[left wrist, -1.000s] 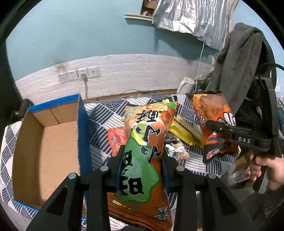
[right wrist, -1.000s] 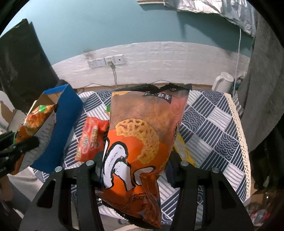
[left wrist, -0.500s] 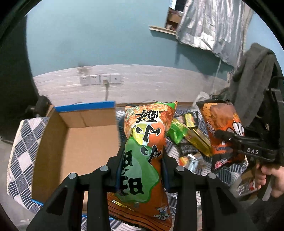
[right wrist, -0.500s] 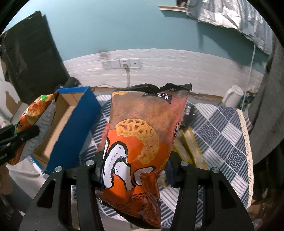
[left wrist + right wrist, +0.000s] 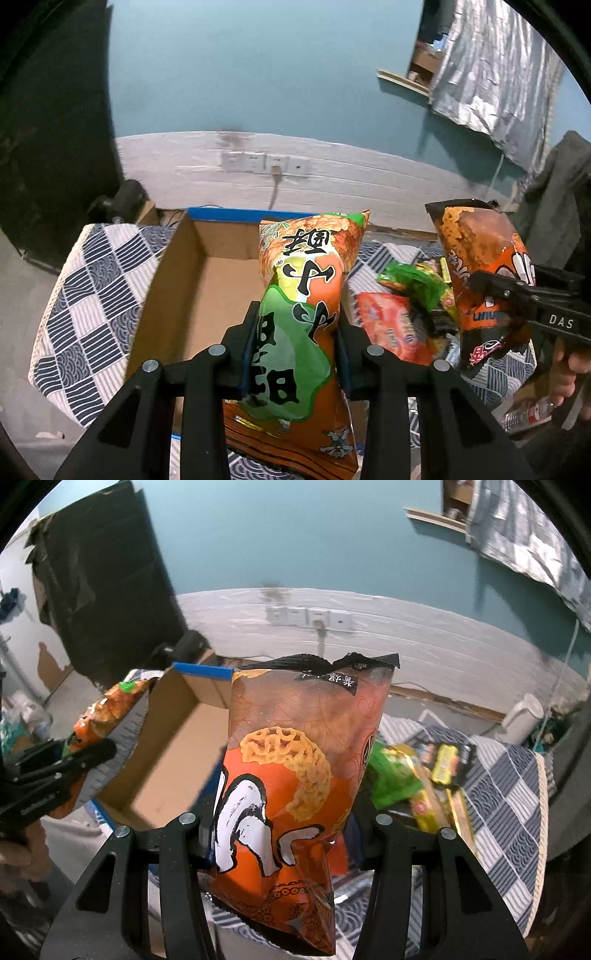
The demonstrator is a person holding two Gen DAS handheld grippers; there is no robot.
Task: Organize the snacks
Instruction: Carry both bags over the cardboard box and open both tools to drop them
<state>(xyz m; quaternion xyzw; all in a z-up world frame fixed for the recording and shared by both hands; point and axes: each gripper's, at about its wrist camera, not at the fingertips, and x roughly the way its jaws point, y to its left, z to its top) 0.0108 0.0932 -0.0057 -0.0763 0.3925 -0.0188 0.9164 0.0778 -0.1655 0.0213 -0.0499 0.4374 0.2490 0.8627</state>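
Observation:
My left gripper (image 5: 295, 343) is shut on an orange and green snack bag (image 5: 306, 295), held upright over the right side of an open cardboard box (image 5: 207, 291) with a blue rim. My right gripper (image 5: 280, 834) is shut on an orange snack bag with a mushroom drawing (image 5: 295, 775), held up just right of the box (image 5: 170, 753). That bag also shows in the left wrist view (image 5: 480, 280). The left bag shows at the left of the right wrist view (image 5: 107, 712).
Loose snacks lie on the checkered cloth (image 5: 92, 295) right of the box: a red pack (image 5: 391, 328), a green pack (image 5: 395, 779), yellow packs (image 5: 443, 768). A white kettle (image 5: 522, 716) stands at the far right. Wall sockets (image 5: 258, 162) are behind.
Both grippers have swung left with their bags. The box has come from the left toward the middle of both views. The left bag now hangs over the box.

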